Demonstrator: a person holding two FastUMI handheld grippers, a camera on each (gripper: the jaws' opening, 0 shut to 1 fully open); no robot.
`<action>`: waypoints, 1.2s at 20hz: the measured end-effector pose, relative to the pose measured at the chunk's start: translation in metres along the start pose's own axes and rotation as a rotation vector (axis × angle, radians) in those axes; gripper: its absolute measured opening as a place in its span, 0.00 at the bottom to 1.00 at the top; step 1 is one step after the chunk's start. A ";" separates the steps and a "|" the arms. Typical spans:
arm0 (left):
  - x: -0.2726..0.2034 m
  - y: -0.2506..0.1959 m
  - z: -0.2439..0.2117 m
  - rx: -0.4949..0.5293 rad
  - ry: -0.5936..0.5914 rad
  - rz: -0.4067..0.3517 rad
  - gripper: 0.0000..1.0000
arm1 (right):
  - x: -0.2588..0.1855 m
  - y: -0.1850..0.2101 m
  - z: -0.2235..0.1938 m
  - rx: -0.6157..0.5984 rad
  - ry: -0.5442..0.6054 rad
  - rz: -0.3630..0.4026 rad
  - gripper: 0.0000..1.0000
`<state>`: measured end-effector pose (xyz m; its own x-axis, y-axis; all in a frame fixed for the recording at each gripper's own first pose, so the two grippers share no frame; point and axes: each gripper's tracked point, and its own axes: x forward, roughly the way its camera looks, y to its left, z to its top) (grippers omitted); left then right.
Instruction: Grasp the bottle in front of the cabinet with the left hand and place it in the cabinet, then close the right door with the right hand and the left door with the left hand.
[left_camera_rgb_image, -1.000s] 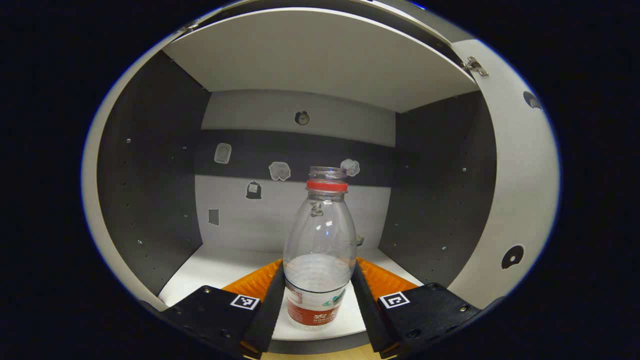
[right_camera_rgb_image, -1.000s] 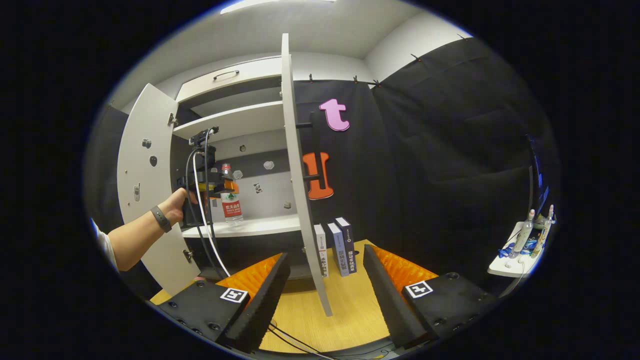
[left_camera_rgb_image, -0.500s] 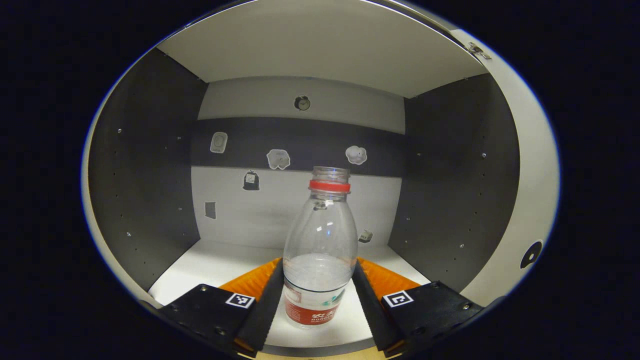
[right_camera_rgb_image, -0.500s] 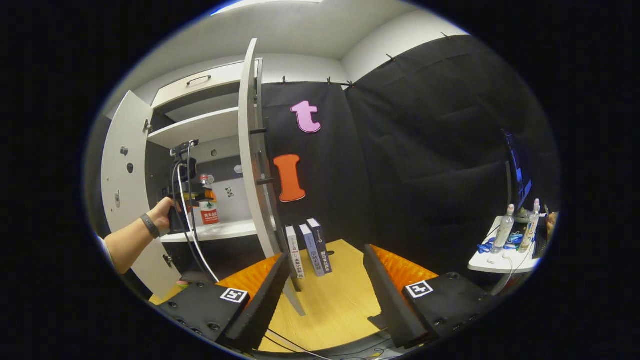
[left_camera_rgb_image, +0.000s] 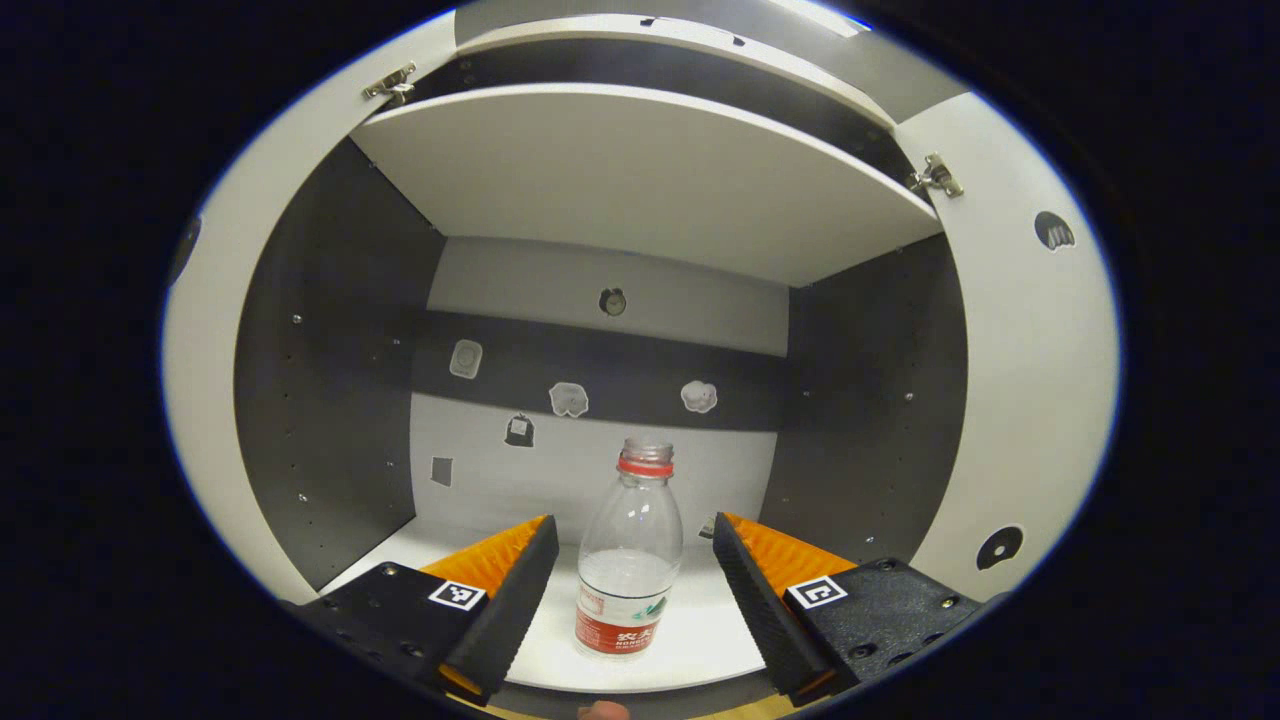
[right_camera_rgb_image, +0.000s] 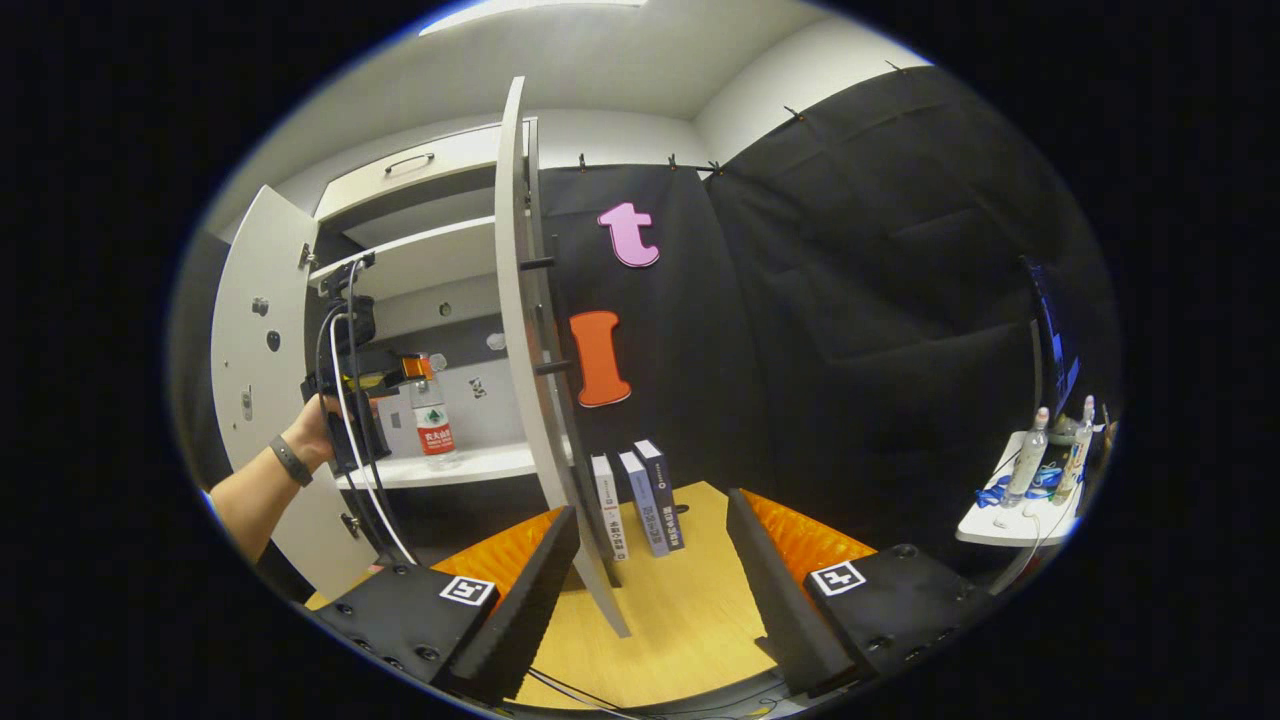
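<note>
The cabinet (left_camera_rgb_image: 330, 400) stands in front of me with both doors swung out; in my right gripper view the right door (right_camera_rgb_image: 520, 330) shows edge-on at 12 o'clock and the left door (right_camera_rgb_image: 262, 330) at 9 o'clock. On the cabinet's lower shelf (left_camera_rgb_image: 690, 645) the bottle (left_camera_rgb_image: 630, 560) stands upright, partly filled, without a cap, near the shelf's front edge. My left gripper (left_camera_rgb_image: 628, 575) is spread wide, its fingers either side of the bottle and clear of it. My right gripper (right_camera_rgb_image: 650, 600) is also wide, holding nothing, over the wooden counter (right_camera_rgb_image: 690, 620), where three books (right_camera_rgb_image: 640, 500) stand beside the right door.
</note>
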<state>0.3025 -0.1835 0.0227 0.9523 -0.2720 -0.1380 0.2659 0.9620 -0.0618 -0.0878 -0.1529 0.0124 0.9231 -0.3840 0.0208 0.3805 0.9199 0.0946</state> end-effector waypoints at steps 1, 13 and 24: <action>-0.013 -0.002 0.008 -0.006 -0.016 -0.005 0.97 | 0.000 0.006 0.003 0.002 -0.006 0.017 0.98; -0.199 0.028 0.018 -0.005 -0.112 0.062 0.95 | 0.001 0.069 -0.009 -0.037 0.031 0.227 0.98; -0.324 0.082 -0.057 0.039 -0.107 0.262 0.94 | -0.003 0.139 -0.039 -0.060 0.096 0.403 0.98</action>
<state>0.0074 -0.0177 0.0055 0.9992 -0.0125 -0.0390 0.0126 0.9999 0.0009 -0.0354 -0.0206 -0.0136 0.9987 0.0141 -0.0487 -0.0122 0.9991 0.0395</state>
